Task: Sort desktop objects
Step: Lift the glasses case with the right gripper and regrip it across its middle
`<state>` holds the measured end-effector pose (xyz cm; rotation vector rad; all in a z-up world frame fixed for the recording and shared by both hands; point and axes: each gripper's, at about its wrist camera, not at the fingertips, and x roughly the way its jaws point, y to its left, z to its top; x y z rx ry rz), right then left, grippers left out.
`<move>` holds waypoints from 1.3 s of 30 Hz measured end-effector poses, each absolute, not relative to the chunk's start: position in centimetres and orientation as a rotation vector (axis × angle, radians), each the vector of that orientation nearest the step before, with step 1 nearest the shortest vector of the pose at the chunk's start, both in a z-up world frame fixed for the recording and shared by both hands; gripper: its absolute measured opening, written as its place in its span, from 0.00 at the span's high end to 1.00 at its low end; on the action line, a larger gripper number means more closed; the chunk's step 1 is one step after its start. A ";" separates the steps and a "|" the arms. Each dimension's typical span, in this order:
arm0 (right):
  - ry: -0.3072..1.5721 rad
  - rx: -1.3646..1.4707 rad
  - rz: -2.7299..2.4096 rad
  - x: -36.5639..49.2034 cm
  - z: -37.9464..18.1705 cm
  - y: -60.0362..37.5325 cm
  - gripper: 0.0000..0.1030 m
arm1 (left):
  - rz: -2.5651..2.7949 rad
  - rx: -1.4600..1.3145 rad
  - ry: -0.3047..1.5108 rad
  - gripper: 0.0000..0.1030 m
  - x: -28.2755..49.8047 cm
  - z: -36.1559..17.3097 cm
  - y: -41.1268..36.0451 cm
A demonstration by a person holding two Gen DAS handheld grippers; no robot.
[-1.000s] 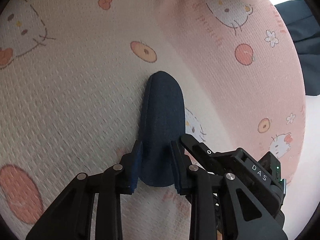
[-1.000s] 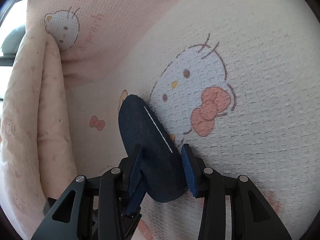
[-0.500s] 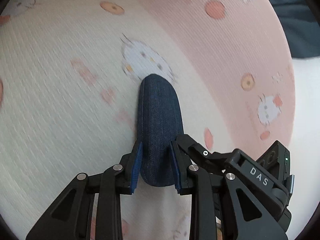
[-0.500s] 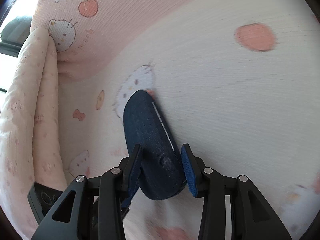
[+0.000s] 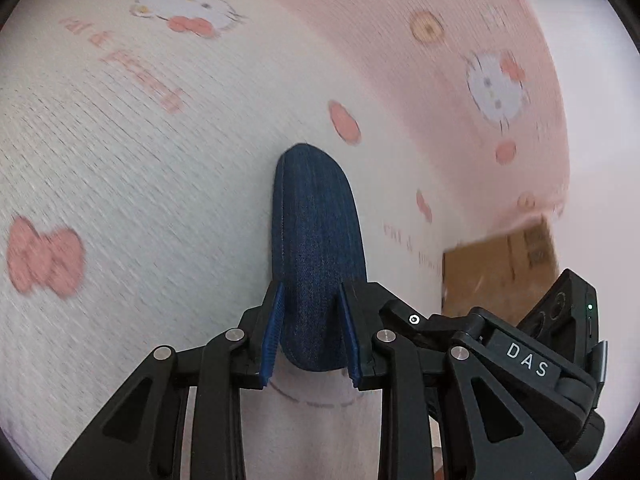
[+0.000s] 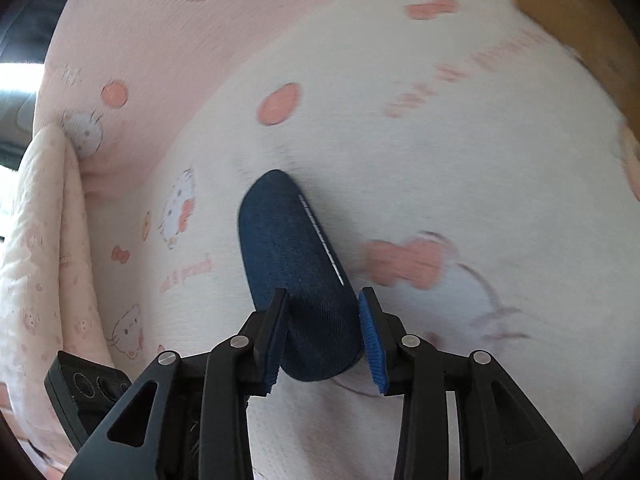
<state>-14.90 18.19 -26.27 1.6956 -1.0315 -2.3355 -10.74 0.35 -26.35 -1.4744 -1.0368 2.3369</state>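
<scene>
1. Step in hand, as I read it: mid-carry. Each claw holds a dark denim slipper-like item above the cartoon-cat bedspread (image 5: pixel 120 184); nothing is set down yet.
2. Left gripper (image 5: pixel 311 336): clamped on a denim slipper (image 5: pixel 318 248). Blue pads press both its sides near the heel end; the toe sticks out fwd past the fingertips.
3. Right gripper (image 6: pixel 326 338): closed around the other denim slipper (image 6: pixel 296 264). Left pad is tight on it. Right pad looks just at the edge, w/ maybe a sliver of gap, so the grip seems less sure. A white stitch line runs along the side nearer the right finger; the toe points fwd and a bit left.
4. Cardboard box (image 5: pixel 500 272): in the left view it sits just right of the claw, past the bedspread edge. In the right view a brown corner shows far fwd-right. Likely drop spot, but can't confirm.
5. Folded quilt (image 6: pixel 44 248): well left of the right claw, against the pink border.
6. Background is blurred in both views, so I'd judge the hands are moving.
7. Next move calls for: bring both claws over the target, keep the pair level and side by side, lower till the soles touch, then release. Check the right grip first, since the slipper could slip out on a fast swing.
</scene>
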 end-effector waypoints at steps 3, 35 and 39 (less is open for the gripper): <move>-1.109 1.688 -2.341 -13.5 -26.8 20.4 0.69 | 2.340 -1.486 -0.974 0.73 -10.2 -26.6 2.0; -1.352 1.661 -2.299 -10.6 -28.1 22.7 0.38 | 2.446 -1.401 -0.658 0.39 -17.3 -23.2 -2.0; -1.298 1.638 -2.267 -11.4 -28.3 21.7 0.38 | 2.404 -1.420 -0.564 0.39 -20.1 -24.2 -1.8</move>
